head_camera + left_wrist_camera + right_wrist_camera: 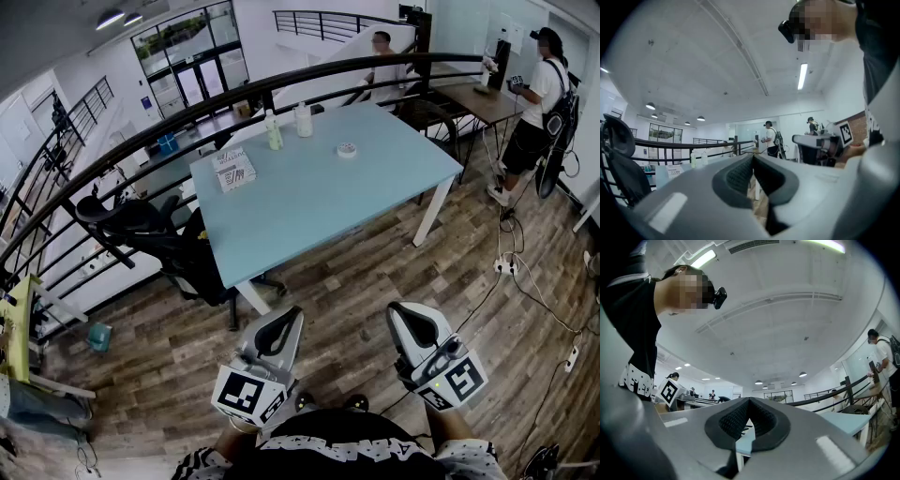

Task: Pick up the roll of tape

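Clearly, nothing of the pick-up is done yet. The roll of tape [347, 149] is seen lying flat on the pale blue bench [309, 216], towards its far side, near two bottles [273, 129] and well apart from both tongs. The left tongs [281, 326] and right tongs [418, 323] are held low over the wooden floor [356, 281], each clenched on nothing. Approach, opening and grasp are all judged to be left.
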{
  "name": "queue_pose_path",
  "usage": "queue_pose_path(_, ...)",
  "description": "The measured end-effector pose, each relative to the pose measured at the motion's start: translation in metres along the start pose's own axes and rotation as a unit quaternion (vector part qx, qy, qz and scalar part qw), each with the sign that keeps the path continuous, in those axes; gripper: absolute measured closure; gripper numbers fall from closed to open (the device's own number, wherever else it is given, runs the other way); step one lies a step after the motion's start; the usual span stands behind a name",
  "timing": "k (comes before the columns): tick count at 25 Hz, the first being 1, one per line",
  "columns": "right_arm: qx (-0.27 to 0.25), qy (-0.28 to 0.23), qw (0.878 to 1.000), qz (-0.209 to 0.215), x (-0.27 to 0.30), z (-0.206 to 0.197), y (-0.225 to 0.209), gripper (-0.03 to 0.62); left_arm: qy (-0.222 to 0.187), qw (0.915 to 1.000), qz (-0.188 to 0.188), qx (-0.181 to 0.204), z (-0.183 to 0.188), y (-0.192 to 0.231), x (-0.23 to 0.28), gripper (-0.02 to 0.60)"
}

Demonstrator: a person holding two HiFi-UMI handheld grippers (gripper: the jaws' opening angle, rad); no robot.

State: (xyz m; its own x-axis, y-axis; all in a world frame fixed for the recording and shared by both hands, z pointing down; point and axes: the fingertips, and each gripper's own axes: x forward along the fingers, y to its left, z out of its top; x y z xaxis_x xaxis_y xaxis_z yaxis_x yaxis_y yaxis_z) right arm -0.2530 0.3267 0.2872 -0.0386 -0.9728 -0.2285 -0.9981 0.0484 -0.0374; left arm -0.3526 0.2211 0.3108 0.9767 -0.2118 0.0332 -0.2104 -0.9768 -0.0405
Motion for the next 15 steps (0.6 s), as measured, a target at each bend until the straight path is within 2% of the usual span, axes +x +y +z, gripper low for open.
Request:
queue_pose_path(9,0.012,-0.011,1.0,0.005,-0.001,-0.003,-0.018,0.594,0.004,0.9999,0.011,0.009,-0.002,-0.005,0.013,0.581)
queue_pose_path(15,0.011,-0.013,1.0,0.025,0.0,-0.005,-0.02,0.594,0.01,0.9994,0.029,0.015,-0.002,-0.008,0.013,0.581)
